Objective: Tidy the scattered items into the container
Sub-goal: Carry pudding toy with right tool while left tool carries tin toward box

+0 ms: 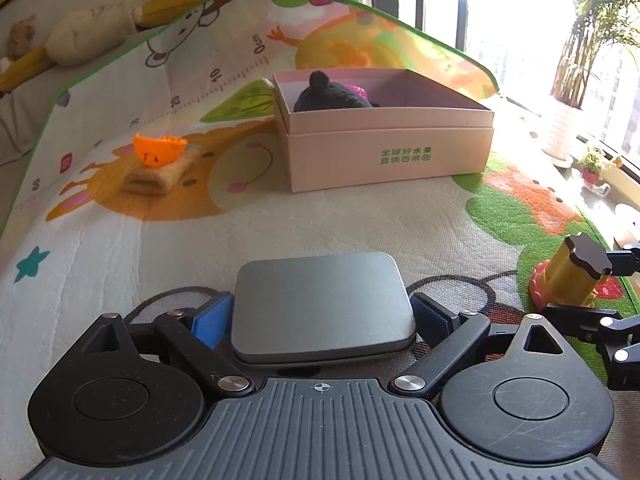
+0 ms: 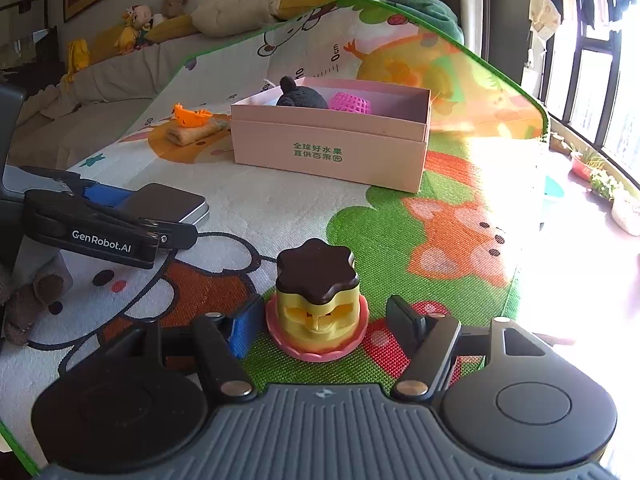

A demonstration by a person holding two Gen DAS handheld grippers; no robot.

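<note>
A cartoon play mat (image 1: 120,240) covers the whole work surface, printed with animals and a ruler strip reading "0cm", "10", "20". Toward its far end stands the pink cardboard box (image 1: 388,152), open-topped, with two lines of green Chinese print on its front wall. A black knitted hat (image 1: 328,94) with a pompom lies inside; the right wrist view shows a pink mesh ball (image 2: 349,102) beside it, mostly hidden from the left wrist.

Left of the box, apart from it, a folded tan cloth (image 1: 154,176) lies on the mat with an orange plastic piece (image 1: 158,150) on top.

The left gripper (image 1: 320,316) straddles a flat grey tin (image 1: 322,306) lying on the mat; its blue pads sit at the tin's two sides, and I cannot tell whether they press it. "GenRobot.AI" shows on this gripper's side in the right wrist view.

The right gripper (image 2: 320,322) stands with jaws apart around a yellow toy (image 2: 318,300) with a brown lid and pink base; the left pad sits just beside the base, the right pad is clear of it. Nothing lies between either gripper and the box.

A brown plush (image 2: 32,300), at the mat's left edge, appears only in the right wrist view.
</note>
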